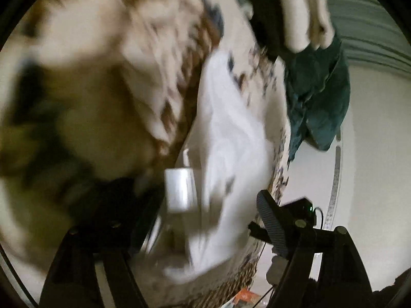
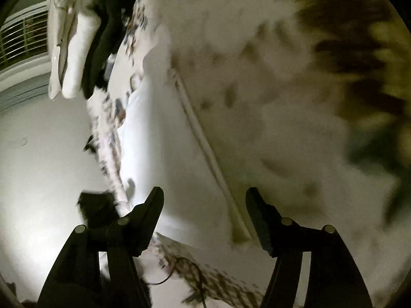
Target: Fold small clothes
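Both views are blurred by motion. In the left wrist view a white garment (image 1: 231, 133) lies on a patterned bedspread (image 1: 143, 51). My left gripper (image 1: 195, 202) hangs open over it, and the right finger (image 1: 269, 215) shows its ribbed pad. A white block-like thing (image 1: 179, 190) sits between the jaws; I cannot tell what it is. In the right wrist view my right gripper (image 2: 205, 205) is open and empty above the white garment (image 2: 154, 141), with a white cord or hem (image 2: 203, 138) running between the fingers.
A teal garment (image 1: 318, 95) hangs off the bed edge beside cream folded cloth (image 1: 303, 7). Cream folded clothes (image 2: 74, 51) and a black garment (image 2: 105, 33) lie at the bed's far end. Pale floor (image 2: 38, 166) lies beside the bed. A window with bars (image 2: 23, 36) is at far left.
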